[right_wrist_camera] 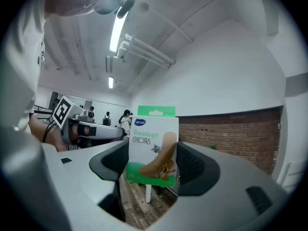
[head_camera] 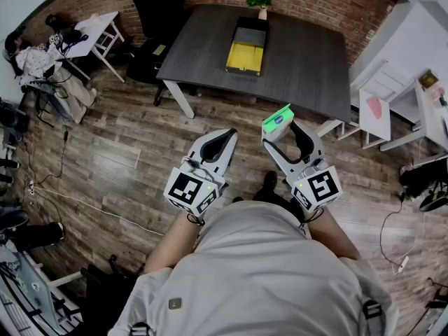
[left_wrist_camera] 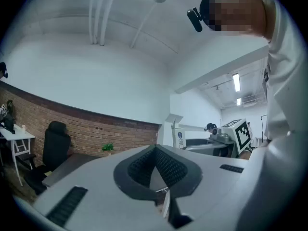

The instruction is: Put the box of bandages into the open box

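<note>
I stand on the wooden floor a little way short of a dark grey table [head_camera: 301, 61]. On it lies the open box [head_camera: 246, 53], black outside with a yellow inside, and its lid is folded back. My right gripper [head_camera: 283, 126] is shut on the box of bandages [head_camera: 278, 120], a white and green carton that stands upright between the pads in the right gripper view [right_wrist_camera: 153, 146]. My left gripper [head_camera: 227, 133] is held level beside it, shut, with nothing between its jaws [left_wrist_camera: 156, 148].
A small potted plant [head_camera: 260, 0] stands at the table's far edge. A black office chair [head_camera: 157, 19] sits at the table's left end. White desks stand at the left [head_camera: 98, 30] and right [head_camera: 381, 107]. Cables lie on the floor [head_camera: 77, 201].
</note>
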The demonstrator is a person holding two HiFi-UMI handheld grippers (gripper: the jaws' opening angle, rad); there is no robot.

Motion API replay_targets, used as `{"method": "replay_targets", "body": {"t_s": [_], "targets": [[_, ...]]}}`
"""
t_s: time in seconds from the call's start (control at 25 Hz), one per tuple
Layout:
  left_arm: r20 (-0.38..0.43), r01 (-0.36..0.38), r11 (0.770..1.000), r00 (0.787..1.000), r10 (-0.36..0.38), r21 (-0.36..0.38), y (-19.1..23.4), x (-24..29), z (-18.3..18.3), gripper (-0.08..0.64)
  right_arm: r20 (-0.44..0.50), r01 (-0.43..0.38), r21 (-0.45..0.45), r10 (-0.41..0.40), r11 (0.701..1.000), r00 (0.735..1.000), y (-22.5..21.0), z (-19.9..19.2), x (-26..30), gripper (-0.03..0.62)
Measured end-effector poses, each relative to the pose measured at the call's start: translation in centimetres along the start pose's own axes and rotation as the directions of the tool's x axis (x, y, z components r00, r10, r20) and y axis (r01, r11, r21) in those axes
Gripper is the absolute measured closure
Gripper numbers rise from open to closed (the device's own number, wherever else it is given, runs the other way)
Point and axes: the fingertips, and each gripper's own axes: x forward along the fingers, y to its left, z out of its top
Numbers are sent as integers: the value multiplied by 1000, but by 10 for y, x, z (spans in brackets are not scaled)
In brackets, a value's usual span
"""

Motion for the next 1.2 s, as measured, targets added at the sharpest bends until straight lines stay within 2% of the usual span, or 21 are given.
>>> {"method": "replay_targets", "body": {"t_s": [0.44,0.76,0.96,1.2], "targets": [[-12,-16,1000,1000,16,0,-1,9,-4,545,-4,-22,21,22,1000,1000,-10,-6,3,290],[-34,-46,999,998,46,-8,10,33,-13,545,-19,-42,40,43,998,999,-36,-16,15,288],[-51,-69,997,996,68,-22,19,60,-19,545,-22,-57,50,59,997,998,-61,-24,25,288],[-69,-77,997,995,76,-23,28,124,-29,545,-2,-74,78,75,994,997,-122,-34,38,288]]}}
